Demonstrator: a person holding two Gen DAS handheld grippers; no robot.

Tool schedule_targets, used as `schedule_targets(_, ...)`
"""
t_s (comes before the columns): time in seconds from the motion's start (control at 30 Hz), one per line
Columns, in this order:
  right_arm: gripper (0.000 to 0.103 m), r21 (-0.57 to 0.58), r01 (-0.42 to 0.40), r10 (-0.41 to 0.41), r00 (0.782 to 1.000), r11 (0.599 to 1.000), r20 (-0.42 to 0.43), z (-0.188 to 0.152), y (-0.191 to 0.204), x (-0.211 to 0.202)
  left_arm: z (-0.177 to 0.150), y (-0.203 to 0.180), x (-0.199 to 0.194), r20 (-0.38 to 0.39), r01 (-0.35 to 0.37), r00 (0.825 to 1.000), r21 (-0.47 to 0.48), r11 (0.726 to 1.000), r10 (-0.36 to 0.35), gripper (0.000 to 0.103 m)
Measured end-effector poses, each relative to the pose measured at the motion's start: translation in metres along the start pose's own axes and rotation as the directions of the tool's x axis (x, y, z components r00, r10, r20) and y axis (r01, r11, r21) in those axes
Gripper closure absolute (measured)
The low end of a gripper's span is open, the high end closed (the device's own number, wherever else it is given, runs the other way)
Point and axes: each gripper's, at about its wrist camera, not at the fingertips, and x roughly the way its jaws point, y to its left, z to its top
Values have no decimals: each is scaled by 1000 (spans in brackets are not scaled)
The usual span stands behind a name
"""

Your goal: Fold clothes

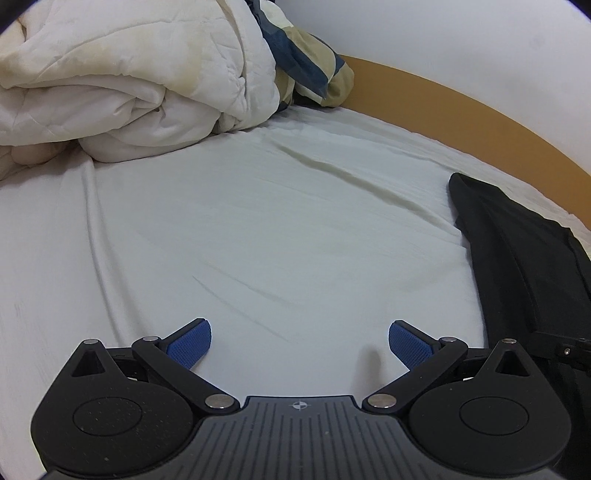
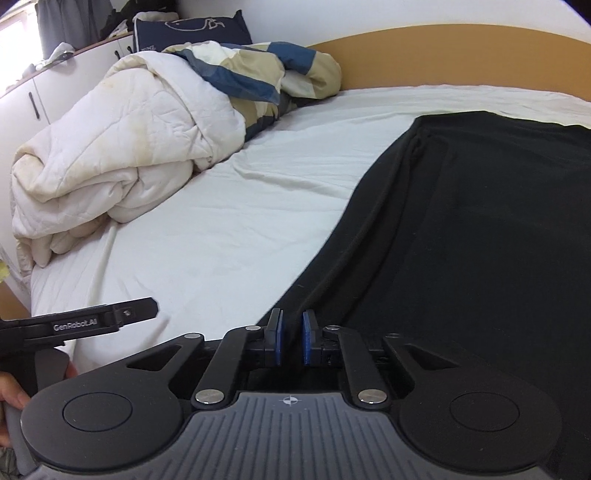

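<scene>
Meanwhile, on a bed w/ a white sheet [image 1: 277,221], the right tool [image 2: 291,341] has its blue pads nearly together at the near edge of a black garment [image 2: 480,240]; dark cloth seems to sit in the narrow slit between them, though whether the pads actually pinch it can't be told. That garment lies spread flat over the right half of the bed, reaching toward the tan headboard [image 2: 461,55]. The left tool [image 1: 299,343] hangs over bare sheet, pads wide apart, nothing between them; from its view the garment shows only as a dark strip at far right. Seen from the right wrist, the left tool's black housing carries white lettering, "GenRobot.AI" [image 2: 75,326], w/ part of a hand [image 2: 11,395] gripping below it. A rumpled white duvet [image 2: 110,147] w/ a blue-and-beige checked cover is heaped at the far left of the bed. Behind it, a navy pillow [image 2: 192,31] bears a white whale outline; small writing beneath is unreadable.
</scene>
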Motion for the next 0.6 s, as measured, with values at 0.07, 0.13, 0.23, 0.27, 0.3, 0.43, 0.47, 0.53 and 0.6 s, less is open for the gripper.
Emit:
schedule_targets(0.07, 91, -15, 6, -6, 1000, 1000, -15, -3, 5, 5, 1, -6, -1, 5, 16, 1000, 10, 1000, -16, 1)
schedule_targets(0.13, 91, -19, 14, -14, 1000, 1000, -26, -4, 8, 10, 2, -11, -3, 12, 25, 1000, 23, 999, -25, 1)
schedule_targets(0.23, 92, -7, 14, -14, 1000, 1000, -19, -9, 9, 12, 3, -14, -6, 23, 27, 999, 19, 999, -28, 1)
schedule_targets(0.27, 98, -3, 13, -13, 1000, 1000, -9, -9, 9, 10, 3, -15, -6, 24, 33, 999, 17, 999, -33, 1)
schedule_targets(0.3, 99, 6, 5, -5, 1000, 1000, 9, -8, 9, 5, 2, -16, -6, 25, 37, 999, 18, 999, -37, 1)
schedule_targets(0.43, 99, 61, -47, 40, 994, 997, 105, 9, 3, -24, 0, -18, 0, 15, 30, 999, 36, 999, -30, 1)
schedule_targets(0.47, 100, 73, -55, 44, 990, 996, 135, 15, 1, -34, -1, -18, 2, 10, 27, 1000, 40, 999, -28, 1)
schedule_targets(0.53, 100, 92, -64, 45, 981, 994, 188, 28, -5, -54, -2, -16, 6, -2, 23, 1000, 29, 999, -22, 1)
schedule_targets(0.6, 100, 108, -62, 35, 972, 992, 233, 39, -13, -73, -1, -13, 8, -10, 29, 1000, 7, 1000, -29, 1)
